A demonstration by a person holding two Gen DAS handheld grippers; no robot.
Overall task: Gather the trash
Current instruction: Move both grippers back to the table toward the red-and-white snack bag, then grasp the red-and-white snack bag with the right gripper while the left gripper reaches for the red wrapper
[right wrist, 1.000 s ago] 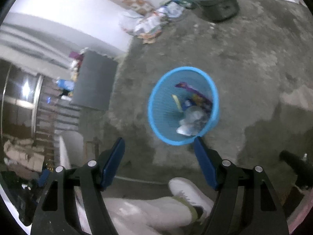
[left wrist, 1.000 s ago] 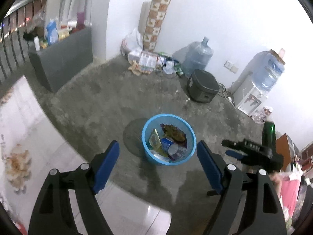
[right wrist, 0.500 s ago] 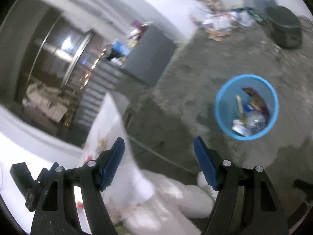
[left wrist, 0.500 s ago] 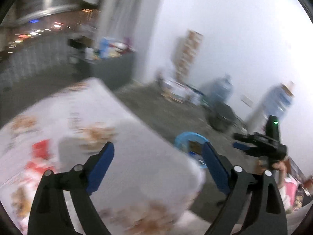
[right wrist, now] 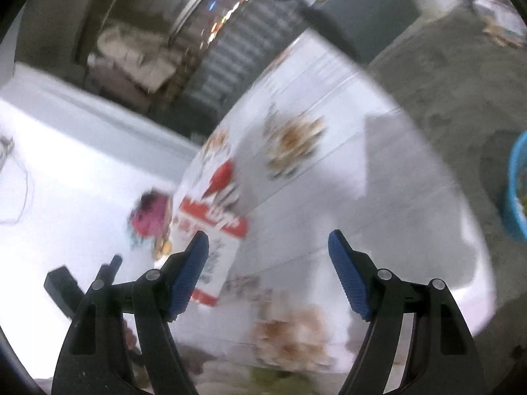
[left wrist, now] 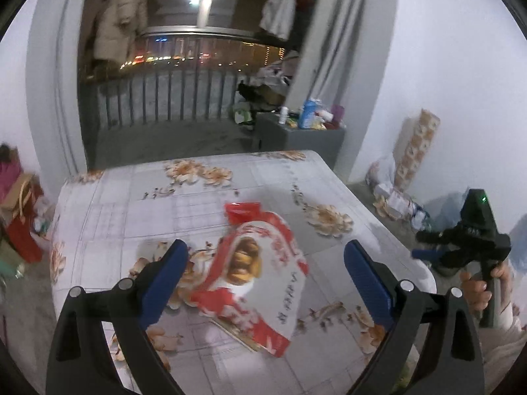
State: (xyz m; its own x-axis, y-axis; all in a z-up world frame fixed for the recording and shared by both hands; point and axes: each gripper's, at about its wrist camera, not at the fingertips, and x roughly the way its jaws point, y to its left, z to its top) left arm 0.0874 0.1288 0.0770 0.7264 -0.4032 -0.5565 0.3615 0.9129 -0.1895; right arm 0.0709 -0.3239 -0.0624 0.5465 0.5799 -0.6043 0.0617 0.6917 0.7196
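1. The left gripper [left wrist: 265, 265] hangs over the table [left wrist: 138, 204] — its jaws have just been opening, now spread wide, gripping nothing.
2. The red-and-white snack bag [left wrist: 253, 273] lies flat on the flowered tablecloth, below them.
3. The right gripper [right wrist: 268, 268] also gapes, empty — blue basket [right wrist: 515, 191] on the floor.

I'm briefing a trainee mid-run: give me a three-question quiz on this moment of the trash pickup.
1. True or false: the left gripper is clamped on the red and white snack bag.
2. What lies under that bag? A) floral tablecloth B) bare floor C) blue bin
3. Fill in: in the right wrist view, the blue bin shows at the ___ edge.

Key: 1 false, its jaws have just been opening and hold nothing. 2 A, the floral tablecloth. 3 right.
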